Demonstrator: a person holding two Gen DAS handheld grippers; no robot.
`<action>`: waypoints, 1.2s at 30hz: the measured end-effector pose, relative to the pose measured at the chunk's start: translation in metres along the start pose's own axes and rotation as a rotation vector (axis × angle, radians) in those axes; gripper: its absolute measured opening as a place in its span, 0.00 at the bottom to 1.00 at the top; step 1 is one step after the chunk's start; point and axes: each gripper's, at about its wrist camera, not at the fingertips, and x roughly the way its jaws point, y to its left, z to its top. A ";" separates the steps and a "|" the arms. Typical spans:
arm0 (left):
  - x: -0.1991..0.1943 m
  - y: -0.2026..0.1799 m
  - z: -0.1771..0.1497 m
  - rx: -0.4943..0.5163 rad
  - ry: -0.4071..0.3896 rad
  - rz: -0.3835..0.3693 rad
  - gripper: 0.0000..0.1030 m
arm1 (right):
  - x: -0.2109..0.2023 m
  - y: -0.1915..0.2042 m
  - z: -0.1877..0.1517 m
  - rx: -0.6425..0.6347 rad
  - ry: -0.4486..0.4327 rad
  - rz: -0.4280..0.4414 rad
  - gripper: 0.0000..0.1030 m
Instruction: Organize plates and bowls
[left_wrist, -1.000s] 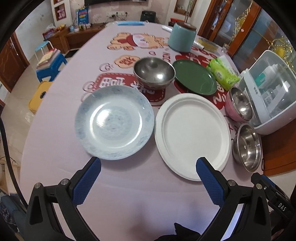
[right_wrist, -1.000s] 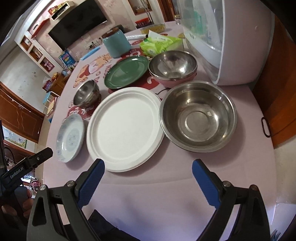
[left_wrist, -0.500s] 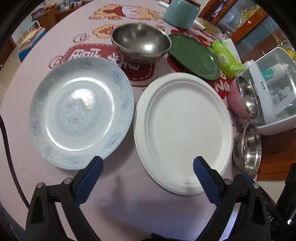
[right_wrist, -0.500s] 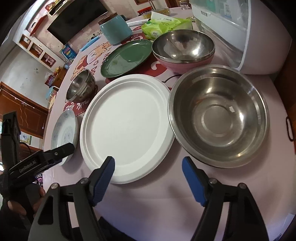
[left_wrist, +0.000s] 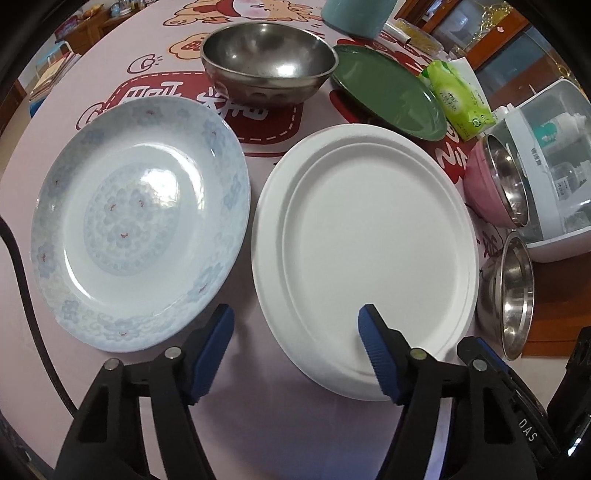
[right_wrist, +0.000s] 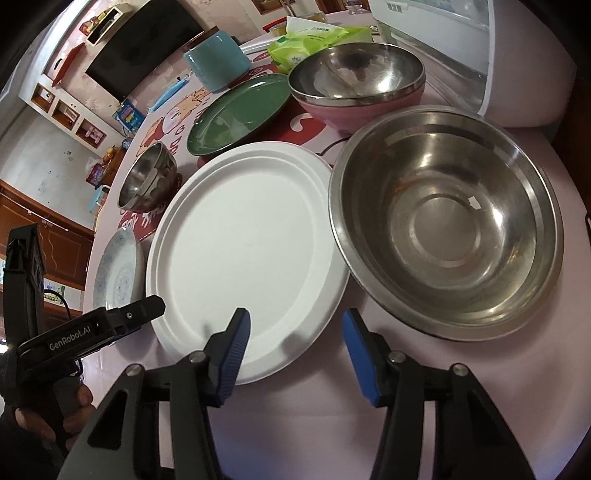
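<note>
Both grippers hang low over the near edge of the big white plate (left_wrist: 369, 236), which lies flat on the desk (left_wrist: 258, 424) between the flowered plate (left_wrist: 136, 221) on the left and the wide steel bowl (right_wrist: 447, 232) on the right. The left gripper (left_wrist: 295, 350) has its jaws apart and closing, with the plate's near-left rim between them, but the pads do not press on it yet. The right gripper (right_wrist: 295, 358) also has its jaws apart and closing, with the plate's near-right rim between them, again not squeezed. To do this step well, each gripper should slide one pad under the thin rim and one on top, then pinch gently and lift evenly so the plate stays level. The steel bowl touches or overlaps the plate's right edge, so lift slowly. It is hard to tell if any pad touches the plate. The pink bowl (right_wrist: 354, 92) and the white box (left_wrist: 546, 173) are partly cut off.
</note>
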 end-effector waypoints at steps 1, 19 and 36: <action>0.001 0.000 0.000 -0.001 0.003 0.001 0.65 | 0.000 -0.001 -0.001 0.002 -0.001 -0.002 0.50; 0.017 0.000 0.006 -0.004 -0.012 0.015 0.52 | 0.015 -0.014 0.001 0.033 -0.073 0.009 0.36; 0.019 -0.002 0.017 0.004 -0.083 0.061 0.36 | 0.022 -0.009 0.007 -0.016 -0.164 -0.031 0.31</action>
